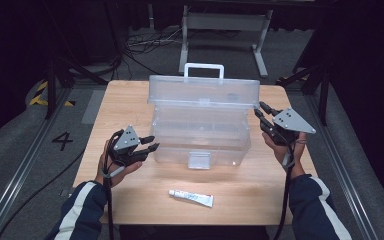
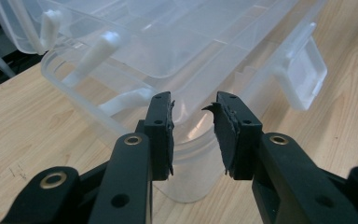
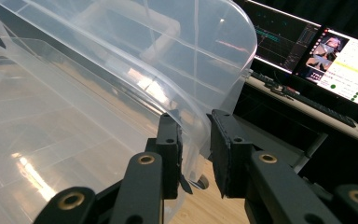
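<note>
Working on the clear box (image 1: 202, 135), sitting in the middle of the bench (image 1: 130, 100) with its lid (image 1: 203, 92) tilted half up. Keeping the right claw (image 1: 260, 110) astride the lid's right edge, jaws apart and not visibly pinching; closing squarely on that rim before lifting, guarding against slip on slick plastic. Bracing the base with the left claw (image 1: 154, 142), jaws apart just off the left end wall. Leaving the tube (image 1: 191, 198) lying near the front edge.

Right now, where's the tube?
High view: the tube lies on the table near its front edge, just in front of the clear box.
</note>
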Motion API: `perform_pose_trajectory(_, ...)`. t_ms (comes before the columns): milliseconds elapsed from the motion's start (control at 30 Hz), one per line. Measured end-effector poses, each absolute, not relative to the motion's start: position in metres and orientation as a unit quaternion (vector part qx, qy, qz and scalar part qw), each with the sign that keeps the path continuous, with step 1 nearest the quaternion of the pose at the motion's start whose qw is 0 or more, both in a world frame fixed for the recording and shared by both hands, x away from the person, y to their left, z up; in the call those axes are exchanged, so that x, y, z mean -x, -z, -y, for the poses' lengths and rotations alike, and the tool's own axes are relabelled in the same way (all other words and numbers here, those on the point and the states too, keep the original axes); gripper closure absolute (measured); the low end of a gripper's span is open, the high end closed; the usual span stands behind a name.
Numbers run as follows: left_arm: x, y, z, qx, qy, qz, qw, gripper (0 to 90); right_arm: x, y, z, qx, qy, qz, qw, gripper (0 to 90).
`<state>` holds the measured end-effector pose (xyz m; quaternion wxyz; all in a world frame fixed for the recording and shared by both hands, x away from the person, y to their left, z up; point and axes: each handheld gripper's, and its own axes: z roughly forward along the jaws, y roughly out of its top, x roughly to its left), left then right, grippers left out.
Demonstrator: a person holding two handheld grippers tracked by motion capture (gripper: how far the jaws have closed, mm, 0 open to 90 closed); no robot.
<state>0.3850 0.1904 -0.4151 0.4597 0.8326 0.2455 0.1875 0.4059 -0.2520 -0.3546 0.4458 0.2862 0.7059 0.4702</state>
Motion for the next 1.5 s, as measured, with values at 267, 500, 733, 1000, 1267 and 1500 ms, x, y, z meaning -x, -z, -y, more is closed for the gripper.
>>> perform_pose_trajectory(267,-0.381,0.414,-0.179,-0.842,-0.175,-0.216,0.462,62.4,-0.411,0.348,0.249,-0.296,-0.466,-0.702,0.45,75.0)
perform_pose_trajectory(500,-0.384,0.413,-0.16,-0.85,-0.162,-0.197,0.46,52.8,-0.416,0.343,0.248,-0.303,-0.465,-0.701,0.448,75.6)
perform_pose_trajectory(733,-0.386,0.412,-0.139,-0.861,-0.156,-0.175,0.452,49.8,-0.421,0.337,0.251,-0.313,-0.48,-0.693,0.438,78.9)
perform_pose_trajectory(1000,-0.394,0.42,-0.124,-0.876,-0.148,-0.171,0.426,48.3,-0.427,0.331,0.251,-0.317,-0.482,-0.692,0.434,80.8)
perform_pose_trajectory(1267,-0.399,0.425,-0.113,-0.888,-0.139,-0.161,0.408,49.3,-0.438,0.329,0.247,-0.32,-0.468,-0.693,0.445,77.1)
perform_pose_trajectory(1500,-0.405,0.431,-0.107,-0.896,-0.143,-0.162,0.388,54.9,-0.452,0.328,0.244,-0.334,-0.457,-0.69,0.452,78.4)
